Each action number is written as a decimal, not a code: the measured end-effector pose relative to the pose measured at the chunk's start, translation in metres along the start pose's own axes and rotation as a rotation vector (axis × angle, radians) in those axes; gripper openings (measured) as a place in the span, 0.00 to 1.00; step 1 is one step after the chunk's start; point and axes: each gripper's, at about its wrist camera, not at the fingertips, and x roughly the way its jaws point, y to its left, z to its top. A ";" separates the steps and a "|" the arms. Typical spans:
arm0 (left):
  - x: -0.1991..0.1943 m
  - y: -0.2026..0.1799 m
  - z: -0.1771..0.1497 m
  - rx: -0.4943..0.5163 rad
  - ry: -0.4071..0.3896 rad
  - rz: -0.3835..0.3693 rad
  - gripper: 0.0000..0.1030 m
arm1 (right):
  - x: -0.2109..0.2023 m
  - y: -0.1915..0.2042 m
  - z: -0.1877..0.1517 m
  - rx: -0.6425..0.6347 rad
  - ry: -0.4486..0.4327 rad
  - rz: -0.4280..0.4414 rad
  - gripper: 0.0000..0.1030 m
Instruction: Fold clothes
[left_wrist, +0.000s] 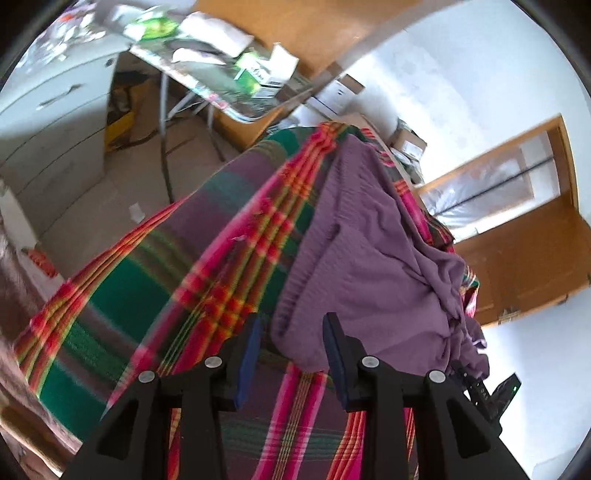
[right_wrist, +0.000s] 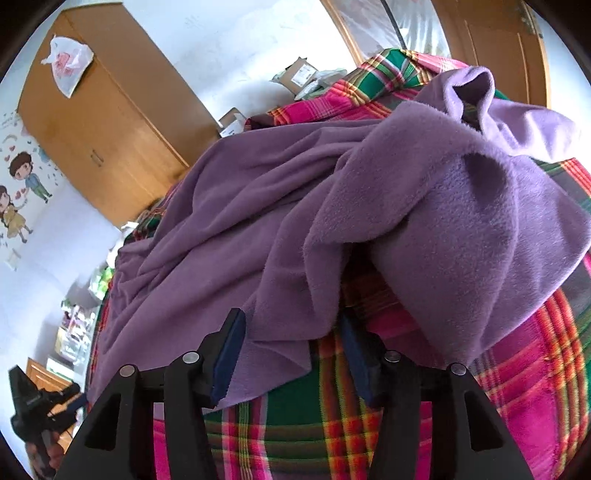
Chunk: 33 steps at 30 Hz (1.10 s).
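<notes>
Bright plaid bedding (left_wrist: 155, 295) covers the bed, with a wooden wardrobe (right_wrist: 110, 122) against the white wall and cardboard boxes (right_wrist: 299, 74) piled beyond. On it lies a purple fleece garment (right_wrist: 258, 206), bunched and rumpled, not flat or squared. The left tool (left_wrist: 291, 354) has its jaws apart at one hem of the garment, cloth lying between them but not pinched. The right tool (right_wrist: 291, 354) is likewise spread, its jaws straddling a hanging flap of fleece. Thick, springy fleece may slip from a shallow bite, or a tool may catch the bedding along with the hem and drag it. What the boxes hold is too small to tell.
</notes>
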 end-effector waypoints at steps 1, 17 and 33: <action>0.002 0.001 -0.001 -0.006 0.007 -0.006 0.34 | -0.001 -0.003 0.001 0.018 -0.012 0.018 0.53; 0.017 -0.002 0.005 -0.069 0.008 -0.015 0.38 | 0.006 -0.017 0.005 0.156 -0.015 0.033 0.16; 0.019 0.000 0.011 -0.111 -0.019 0.011 0.32 | -0.055 -0.008 -0.023 0.180 -0.095 0.112 0.07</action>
